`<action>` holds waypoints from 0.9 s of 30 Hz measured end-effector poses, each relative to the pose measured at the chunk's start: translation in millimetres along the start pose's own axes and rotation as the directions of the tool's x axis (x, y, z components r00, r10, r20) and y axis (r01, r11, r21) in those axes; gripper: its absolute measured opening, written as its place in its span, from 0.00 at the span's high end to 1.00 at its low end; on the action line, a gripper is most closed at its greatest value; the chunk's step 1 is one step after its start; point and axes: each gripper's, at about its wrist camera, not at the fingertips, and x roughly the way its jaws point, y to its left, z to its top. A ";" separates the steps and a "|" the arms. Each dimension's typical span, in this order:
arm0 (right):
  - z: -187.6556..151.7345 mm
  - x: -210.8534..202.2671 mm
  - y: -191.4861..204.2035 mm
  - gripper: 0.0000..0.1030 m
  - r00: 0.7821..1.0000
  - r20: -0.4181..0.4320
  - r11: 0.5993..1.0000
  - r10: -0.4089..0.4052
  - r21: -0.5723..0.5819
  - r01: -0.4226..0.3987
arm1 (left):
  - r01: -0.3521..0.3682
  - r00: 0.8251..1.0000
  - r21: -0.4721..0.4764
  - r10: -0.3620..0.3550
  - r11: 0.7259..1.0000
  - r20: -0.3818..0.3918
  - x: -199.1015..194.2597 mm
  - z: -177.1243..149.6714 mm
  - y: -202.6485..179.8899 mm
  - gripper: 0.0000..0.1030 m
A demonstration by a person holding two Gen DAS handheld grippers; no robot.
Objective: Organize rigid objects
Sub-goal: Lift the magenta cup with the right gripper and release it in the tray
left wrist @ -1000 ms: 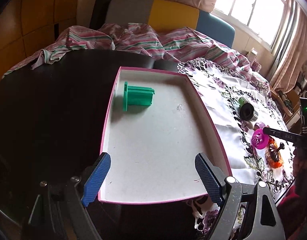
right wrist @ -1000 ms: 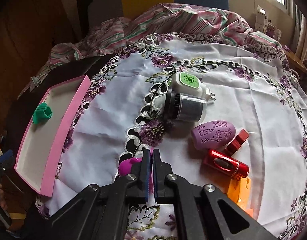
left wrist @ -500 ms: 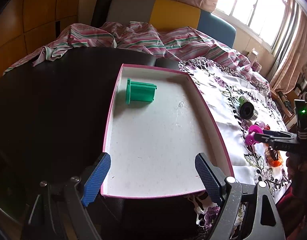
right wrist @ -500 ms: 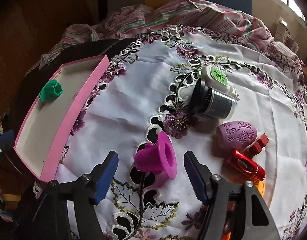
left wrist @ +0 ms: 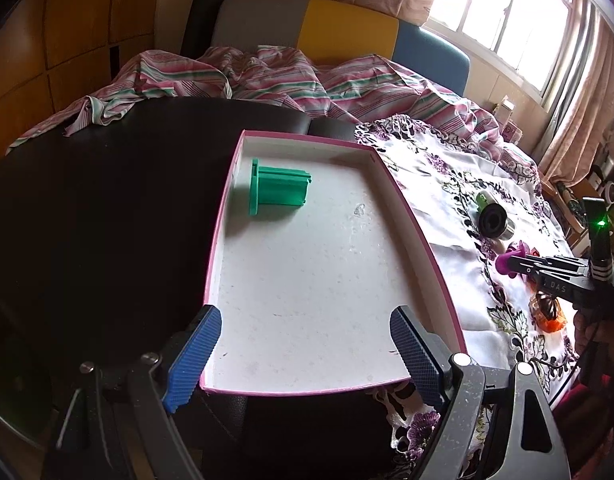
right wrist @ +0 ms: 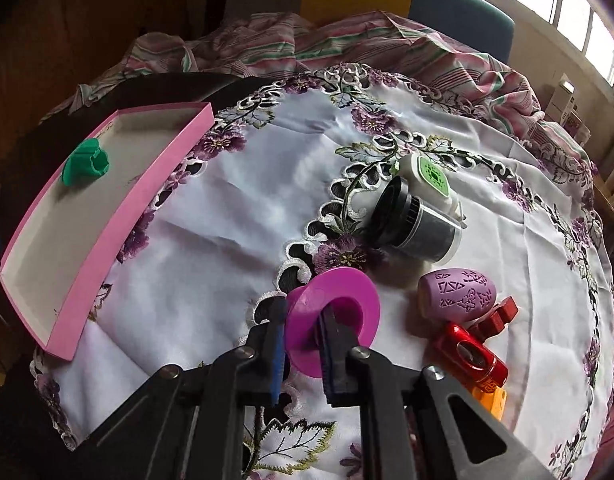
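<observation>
My left gripper [left wrist: 303, 320] stands open, its blue pads on either side of the near end of the pink-rimmed white tray [left wrist: 411, 216]. A green flanged spool [left wrist: 279, 188] lies on its side at the tray's far left corner. My right gripper [right wrist: 303, 312] is shut on the wall of a magenta flanged spool [right wrist: 335, 312], with one finger inside its bore and one outside. That spool is at the embroidered cloth, with its flange turned up towards the camera. In the left wrist view the right gripper [left wrist: 523, 264] holds the magenta spool [left wrist: 509, 262] to the right of the tray.
Beyond the spool lie a black-capped jar [right wrist: 415, 224] and a white-and-green plug [right wrist: 431, 176]. To its right are a purple egg [right wrist: 459, 294], a red metal piece [right wrist: 475, 356] and an orange item [right wrist: 489, 398]. The tray [right wrist: 147, 196] sits at the left, and a striped blanket [left wrist: 267, 76] is heaped behind.
The right gripper went from shut beside the magenta spool to wide open around it, then shut on its wall. The spool's flange now faces up. The left gripper has not moved.
</observation>
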 end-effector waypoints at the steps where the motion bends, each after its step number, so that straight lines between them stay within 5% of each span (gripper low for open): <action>1: 0.4 -1.6 0.2 0.87 1.000 0.004 1.000 0.003 0.004 -0.003 | -0.002 1.000 -0.003 0.002 1.000 0.000 -0.3 0.1 1.7 0.16; 8: 16.2 -26.9 9.7 0.87 0.995 0.062 0.995 0.082 0.059 -0.086 | -0.023 1.000 -0.029 0.024 0.999 0.007 -3.8 -0.6 15.0 0.16; 14: 50.0 -36.6 60.1 0.87 0.971 0.108 0.977 0.213 0.001 -0.215 | -0.052 0.999 -0.038 0.052 0.998 0.015 -6.7 -1.4 24.4 0.16; 20: 81.5 -12.8 121.1 0.87 0.942 0.085 0.946 0.324 -0.045 -0.322 | -0.072 0.997 -0.042 0.073 0.997 0.020 -9.6 -1.6 30.7 0.16; 27: 124.1 37.2 160.8 0.87 0.942 0.077 0.945 0.327 0.004 -0.328 | -0.076 0.997 -0.060 0.076 0.995 0.004 -5.6 -1.8 36.9 0.15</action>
